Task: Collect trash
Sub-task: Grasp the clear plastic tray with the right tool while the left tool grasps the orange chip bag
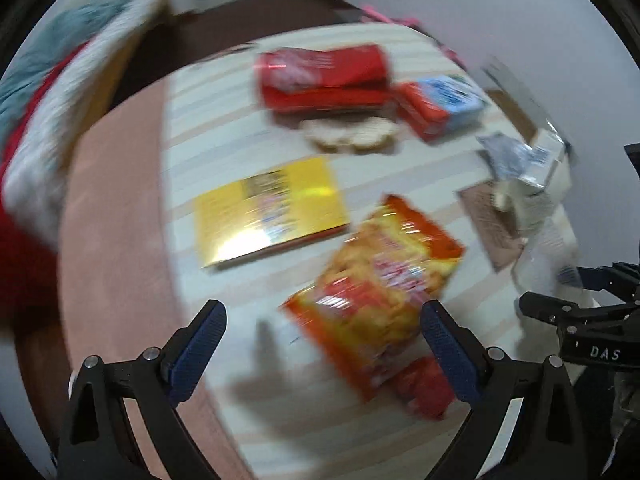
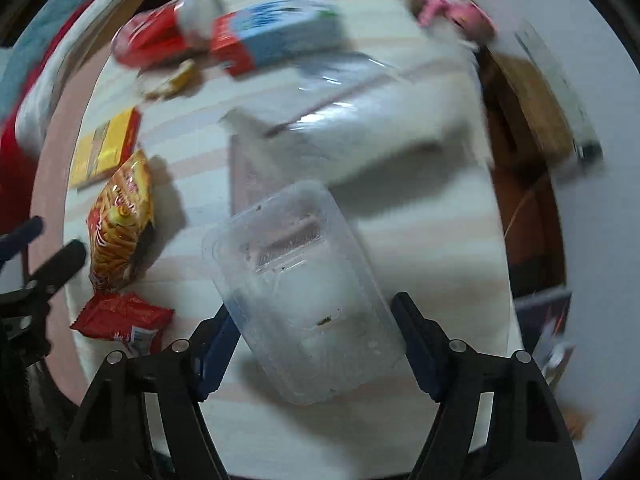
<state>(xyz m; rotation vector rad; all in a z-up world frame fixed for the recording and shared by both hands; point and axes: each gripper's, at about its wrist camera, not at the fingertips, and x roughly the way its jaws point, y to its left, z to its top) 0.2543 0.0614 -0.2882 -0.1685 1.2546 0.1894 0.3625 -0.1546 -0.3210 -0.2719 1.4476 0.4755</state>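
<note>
Right wrist view, near to far: the right gripper [image 2: 316, 344] has its fingers spread wide around a clear, ribbed plastic tray [image 2: 298, 300] holding only crumbs, lying on the round, pale striped worktop [image 2: 432, 240]. Farther off lies a red and blue carton [image 2: 276, 34]. Left wrist view alone shows the left gripper [image 1: 320, 344], fingers wide and gripping nothing, over a crinkly orange and yellow snack bag [image 1: 380, 284]; beyond it lie a flat glossy yellow box [image 1: 268, 210] and a red packet [image 1: 324, 76].
</note>
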